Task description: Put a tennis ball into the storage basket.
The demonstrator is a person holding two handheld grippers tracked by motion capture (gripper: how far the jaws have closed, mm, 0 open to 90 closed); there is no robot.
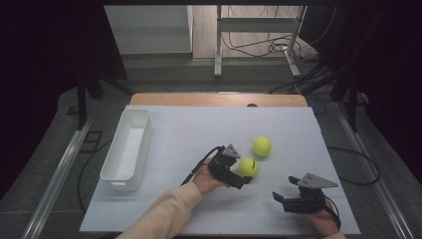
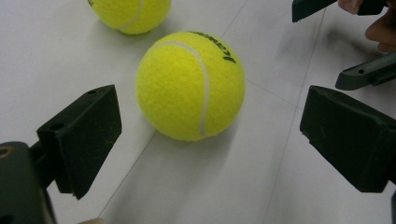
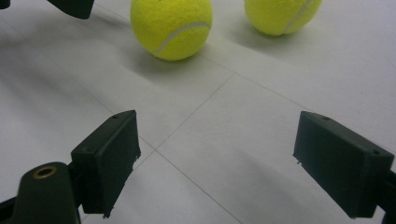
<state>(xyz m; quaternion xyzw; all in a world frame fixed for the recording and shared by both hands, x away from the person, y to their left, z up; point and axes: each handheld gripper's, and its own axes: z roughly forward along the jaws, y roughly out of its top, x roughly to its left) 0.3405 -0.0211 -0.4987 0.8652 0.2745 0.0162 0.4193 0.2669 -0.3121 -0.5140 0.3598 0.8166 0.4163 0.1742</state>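
Left gripper [image 2: 205, 135] stands released, jaws flanking the near tennis ball [image 2: 190, 85] at frame centre; I advance until both pads straddle its widest girth, then clench.

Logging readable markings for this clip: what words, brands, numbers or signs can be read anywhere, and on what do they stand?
Black print on the nearer tennis ball, between the open jaws of the left gripper: upside down and partly curved out of sight, too unclear to quote.
Farther tennis ball: no print on the side that shows.
White bin: no label seen.
White table cover: thin grid lines, no text.
Right gripper: no marking.
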